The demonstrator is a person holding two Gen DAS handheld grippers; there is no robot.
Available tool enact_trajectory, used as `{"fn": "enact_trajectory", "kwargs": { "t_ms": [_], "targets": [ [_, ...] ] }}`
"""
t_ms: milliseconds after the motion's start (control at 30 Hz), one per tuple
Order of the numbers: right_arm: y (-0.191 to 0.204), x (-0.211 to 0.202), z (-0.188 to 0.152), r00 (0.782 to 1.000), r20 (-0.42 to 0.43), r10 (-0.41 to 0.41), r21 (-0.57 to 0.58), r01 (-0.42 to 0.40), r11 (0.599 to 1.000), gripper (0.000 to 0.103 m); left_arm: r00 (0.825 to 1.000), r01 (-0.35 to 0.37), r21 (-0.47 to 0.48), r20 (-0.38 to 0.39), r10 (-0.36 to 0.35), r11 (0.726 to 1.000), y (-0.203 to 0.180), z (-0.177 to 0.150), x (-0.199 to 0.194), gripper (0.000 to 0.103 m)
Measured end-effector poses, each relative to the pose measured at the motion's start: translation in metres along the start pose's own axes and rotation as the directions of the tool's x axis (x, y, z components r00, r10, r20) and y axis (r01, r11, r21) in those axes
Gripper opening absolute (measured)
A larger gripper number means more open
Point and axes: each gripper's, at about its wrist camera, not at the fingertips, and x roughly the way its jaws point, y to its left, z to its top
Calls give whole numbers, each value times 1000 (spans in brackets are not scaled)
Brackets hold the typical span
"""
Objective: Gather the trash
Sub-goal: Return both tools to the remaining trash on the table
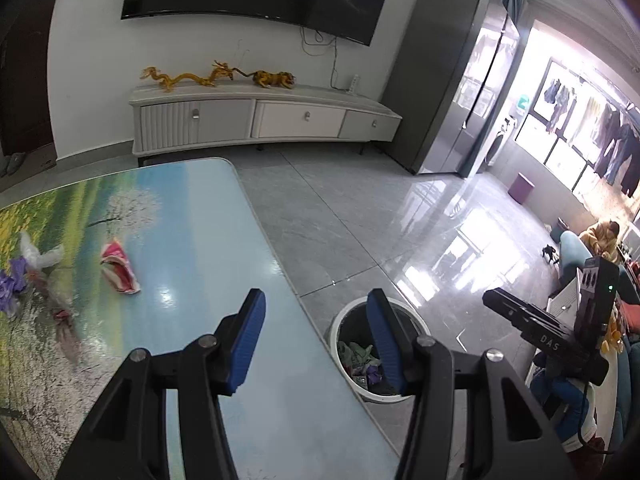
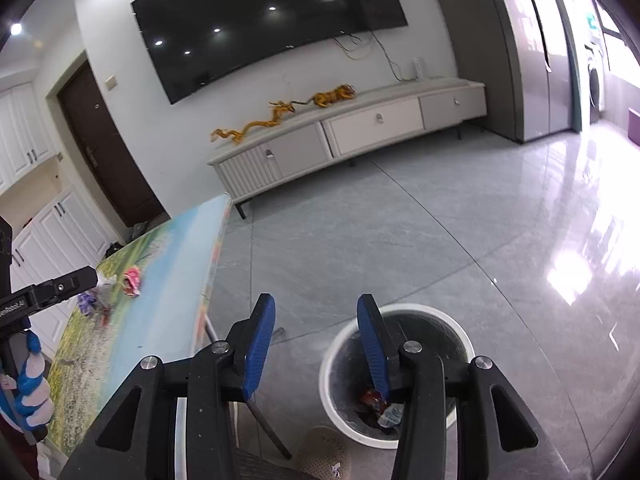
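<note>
A white-rimmed trash bin (image 1: pixel 340 320) stands on the floor by the table's right edge, with crumpled wrappers (image 1: pixel 360 360) inside; it also shows in the right wrist view (image 2: pixel 424 312). On the table (image 1: pixel 208 240) lie a red-pink wrapper (image 1: pixel 119 266), a clear plastic bag (image 1: pixel 40 254), a purple wrapper (image 1: pixel 14 284) and a reddish scrap (image 1: pixel 64 320). My left gripper (image 1: pixel 316 340) is open and empty over the table's right edge. My right gripper (image 2: pixel 316 344) is open and empty above the bin; its body shows in the left wrist view (image 1: pixel 536 328).
A TV cabinet (image 1: pixel 260 116) with golden figurines stands under a wall TV. A tall grey cabinet (image 1: pixel 452 80) is at the right. Glossy tile floor (image 1: pixel 380 220) lies between. A woven stool (image 2: pixel 324 456) sits beside the bin.
</note>
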Motion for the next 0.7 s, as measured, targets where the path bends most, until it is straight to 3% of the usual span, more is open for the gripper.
{"fn": "enact_trajectory", "kwargs": {
  "t_ms": [400, 700],
  "targets": [
    [89, -23, 21, 995, 55, 87, -148, -78, 986, 46, 980, -127, -182, 131, 152, 975, 121, -26, -97, 51],
    [139, -7, 24, 990, 27, 139, -232, -129, 964, 49, 952, -237, -304, 115, 283, 923, 208, -59, -128, 51]
  ]
}}
